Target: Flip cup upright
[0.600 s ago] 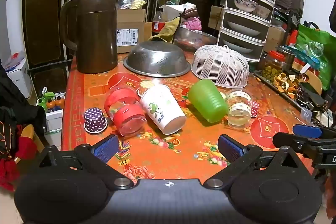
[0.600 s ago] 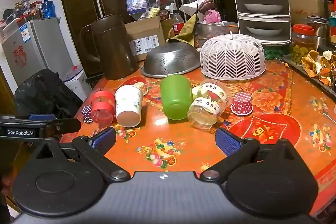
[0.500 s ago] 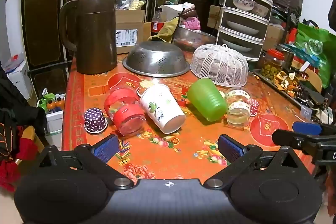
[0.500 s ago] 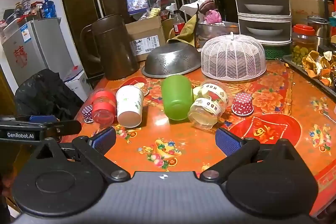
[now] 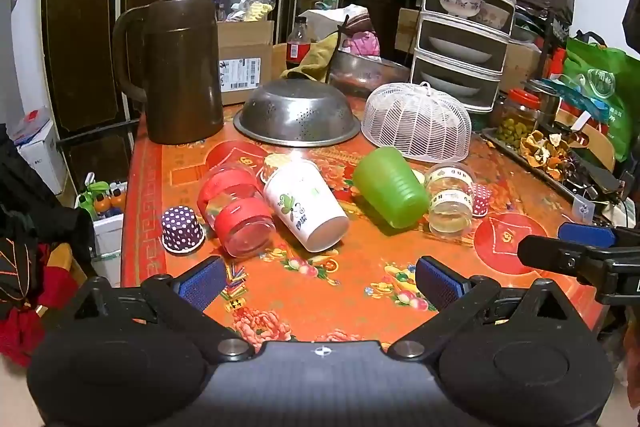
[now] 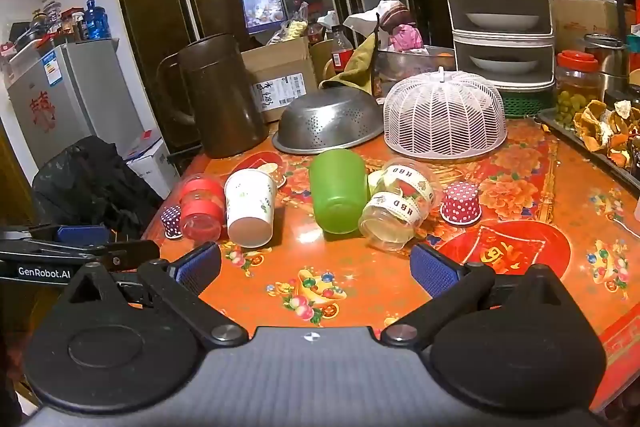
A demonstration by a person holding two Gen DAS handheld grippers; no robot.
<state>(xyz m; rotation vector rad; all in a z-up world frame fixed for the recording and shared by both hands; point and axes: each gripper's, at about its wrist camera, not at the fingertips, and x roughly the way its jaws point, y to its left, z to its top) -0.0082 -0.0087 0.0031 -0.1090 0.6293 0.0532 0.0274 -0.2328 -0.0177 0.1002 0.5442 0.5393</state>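
Note:
Several cups lie on their sides on the orange floral table: a clear cup with red bands (image 5: 236, 213) (image 6: 200, 207), a white paper cup (image 5: 306, 211) (image 6: 250, 207), a green plastic cup (image 5: 390, 193) (image 6: 339, 195) and a clear cup with a white band (image 5: 450, 203) (image 6: 398, 207). Two small dotted cups stand upside down, a purple one (image 5: 182, 229) (image 6: 171, 221) at the left and a red one (image 5: 478, 199) (image 6: 460, 203) at the right. My left gripper (image 5: 320, 283) is open and empty in front of the white cup. My right gripper (image 6: 316, 269) is open and empty in front of the green cup.
Behind the cups stand a brown jug (image 5: 182, 67) (image 6: 220, 103), an upturned steel colander (image 5: 298, 113) (image 6: 330, 119) and a white mesh food cover (image 5: 418, 123) (image 6: 444, 113). A tiered dish rack (image 5: 468, 11) and a jar of olives (image 6: 578, 83) stand at the back right.
Both grippers have moved slightly closer to the cups. Nothing on the table has moved.

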